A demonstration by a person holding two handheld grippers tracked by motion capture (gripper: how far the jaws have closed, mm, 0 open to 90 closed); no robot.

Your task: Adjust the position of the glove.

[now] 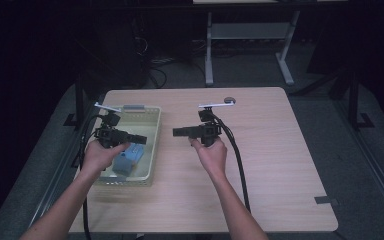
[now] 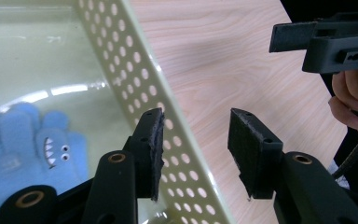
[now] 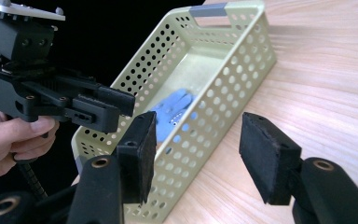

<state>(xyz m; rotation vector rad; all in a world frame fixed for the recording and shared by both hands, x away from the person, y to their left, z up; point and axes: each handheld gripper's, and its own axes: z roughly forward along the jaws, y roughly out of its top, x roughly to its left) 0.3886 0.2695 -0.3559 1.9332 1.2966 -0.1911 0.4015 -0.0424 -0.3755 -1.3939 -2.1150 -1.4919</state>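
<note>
- Nearest to us, two bare forearms come in from the bottom edge of the high view, each hand wrapped round a black two-jaw claw with a cable trailing back.
- Our left claw [image 1: 139, 138] hangs over the pale yellow-green perforated plastic basket [image 1: 155, 145], pointing across towards the right; in its own view [image 2: 196, 154] the jaws stand spread, one over the basket's inside and one over the bare wood, the perforated wall running under the gap, nothing pinched.
- Under it, on the basket floor towards the near end, lies the light blue knitted glove with a little shark face [image 2: 32, 144]; from above we see it beside the left hand [image 1: 128, 159], and through the basket wall from the other side [image 3: 175, 109].
- Our right claw [image 1: 177, 132] sits over the light wood-grain surface [image 1: 280, 165], just beside the basket and pointing at it; its jaws [image 3: 196, 154] are spread too, pads clear of everything, holding nothing.
- The two claws face each other, apart, across the basket's right wall.
- Farther off, the basket's grey handle [image 1: 134, 107] marks its far end.
- A small round grey disc [image 1: 229, 100] lies near the surface's far edge.
- Beyond that, dark floor and the white legs of another table.
</note>
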